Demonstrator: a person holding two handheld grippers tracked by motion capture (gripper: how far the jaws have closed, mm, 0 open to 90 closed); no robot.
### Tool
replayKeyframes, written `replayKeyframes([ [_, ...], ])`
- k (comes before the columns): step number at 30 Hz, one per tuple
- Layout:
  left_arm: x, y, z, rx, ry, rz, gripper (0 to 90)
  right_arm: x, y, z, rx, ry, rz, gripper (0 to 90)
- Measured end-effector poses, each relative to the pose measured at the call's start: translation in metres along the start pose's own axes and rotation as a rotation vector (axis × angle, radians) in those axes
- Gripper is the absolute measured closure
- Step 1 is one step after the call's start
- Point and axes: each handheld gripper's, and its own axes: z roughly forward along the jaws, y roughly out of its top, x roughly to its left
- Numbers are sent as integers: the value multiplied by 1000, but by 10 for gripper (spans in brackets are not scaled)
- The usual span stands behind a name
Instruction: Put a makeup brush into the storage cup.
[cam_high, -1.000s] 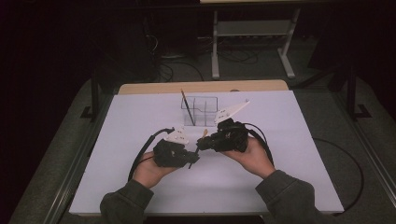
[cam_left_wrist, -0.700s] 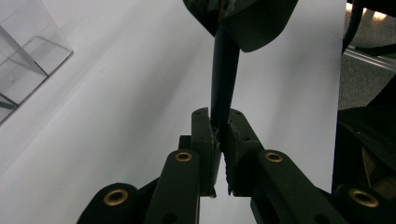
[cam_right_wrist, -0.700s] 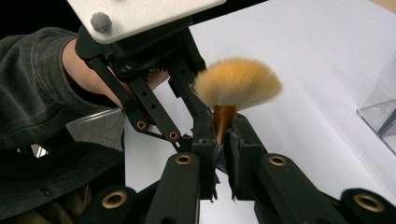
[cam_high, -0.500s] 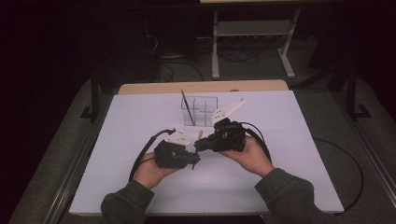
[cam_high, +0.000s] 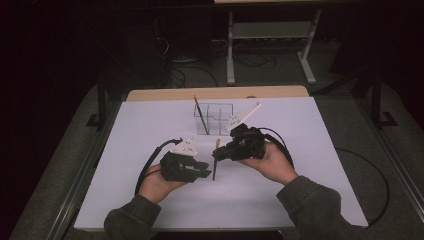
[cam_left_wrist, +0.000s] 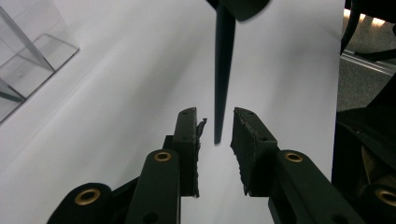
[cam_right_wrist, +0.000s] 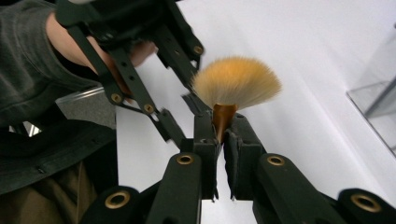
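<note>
A makeup brush (cam_high: 214, 164) with a black handle and an orange fan of bristles (cam_right_wrist: 236, 81) hangs upright over the white table. My right gripper (cam_right_wrist: 220, 122) is shut on its copper ferrule just below the bristles. My left gripper (cam_left_wrist: 215, 114) is open, and its jaws have just been opening. The handle's lower tip (cam_left_wrist: 219, 93) stands between the jaws and touches neither pad. In the high view the left gripper (cam_high: 206, 172) sits just left of and below the right gripper (cam_high: 220, 154).
A clear plastic organizer (cam_high: 220, 116) stands at the back middle of the white table sheet (cam_high: 300, 200), with another dark brush (cam_high: 201, 115) leaning in it. Black cables trail from both grippers. The person's forearms come in from the front edge.
Both hands have stayed where they were. The left gripper's jaws have come apart around the brush handle, while the right gripper keeps its hold.
</note>
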Motion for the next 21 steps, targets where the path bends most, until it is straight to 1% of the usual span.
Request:
replayKeyframes([
  [1, 0, -2, -1, -1, 0, 2, 709, -1, 0, -1, 4, 0, -1, 831],
  [2, 0, -3, -2, -4, 1, -2, 704, -4, -1, -2, 7, -11, -4, 831],
  [3, 1, -4, -3, -3, 3, 0, 703, -4, -1, -3, 12, -4, 12, 831],
  [4, 1, -6, -4, -1, 6, -1, 699, -6, -2, -3, 19, -17, -1, 831],
  [7, 2, -9, -6, -2, 11, -9, 696, -9, -3, -4, 29, -31, -5, 831],
  [9, 3, -12, -8, -1, 15, -10, 693, -10, -2, -5, 34, -27, 15, 831],
  [10, 3, -13, -8, -5, 14, -13, 693, -12, -3, -5, 45, -40, 2, 831],
  [14, 3, -17, -11, -4, 21, -11, 688, -16, -3, -6, 58, -50, 10, 831],
  [15, 3, -18, -11, -6, 22, -17, 683, -17, -3, -6, 58, -55, 1, 831],
  [16, 4, -19, -12, -8, 24, -16, 679, -17, -3, -7, 59, -56, 17, 831],
  [17, 4, -21, -13, -8, 23, -17, 675, -19, -3, -8, 63, -60, 7, 831],
  [18, 4, -22, -13, -7, 25, -23, 674, -20, -3, -8, 65, -65, 12, 831],
  [19, 4, -23, -13, -3, 28, -19, 669, -21, -2, -9, 69, -63, 14, 831],
  [20, 3, -24, -14, -6, 29, -20, 667, -23, -2, -10, 71, -71, 9, 831],
  [21, 4, -24, -15, -9, 29, -17, 667, -23, -1, -11, 74, -70, 22, 831],
])
